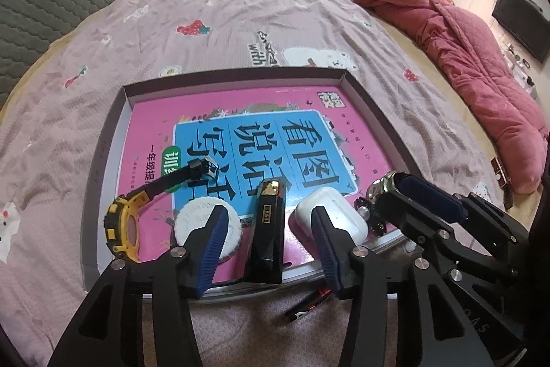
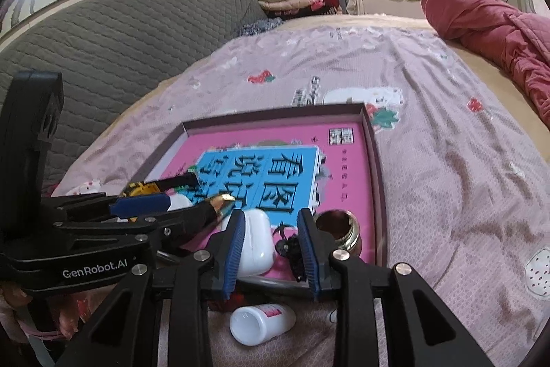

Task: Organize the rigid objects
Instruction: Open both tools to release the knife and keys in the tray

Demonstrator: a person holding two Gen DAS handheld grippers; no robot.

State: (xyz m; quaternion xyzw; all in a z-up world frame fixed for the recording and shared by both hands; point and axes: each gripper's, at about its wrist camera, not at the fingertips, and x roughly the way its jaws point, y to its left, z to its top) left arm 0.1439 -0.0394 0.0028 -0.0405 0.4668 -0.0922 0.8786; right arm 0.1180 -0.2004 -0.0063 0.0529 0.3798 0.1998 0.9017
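Both grippers hover with fingers spread and empty at the near edge of a shallow box lid (image 1: 113, 140) on a bed. Left gripper (image 1: 271, 250) frames a black lighter-like case with a gold tip (image 1: 270, 226), centre of the left view; its long axis runs straight away from the camera, parallel to the fingers, so a plain closing would likely catch its sides. Right gripper (image 2: 271, 250) straddles a small dark beaded trinket (image 2: 292, 246), lower centre of the right view, with a white earbud case (image 2: 256, 241) touching its left blue pad and an open brass-coloured jar (image 2: 338, 229) just right of the other.

Nearer still, outside the lid, a white plastic bottle (image 2: 261, 324) lies on its side at the bottom centre of the right view; the right gripper is the closer one to it.

Lower left of the left view: a white round cap (image 1: 192, 226) embossed "PUSH DO…", and a yellow-and-black watch (image 1: 122, 229) on edge, strap pointing up-right.

Under everything lies a pink children's book (image 1: 275, 140), its title in large Chinese characters, upside down to the cameras. "GenRobot.AI" is printed on the left gripper's body in the right view. Farther up, the pink bedsheet (image 1: 206, 33) reads "with".
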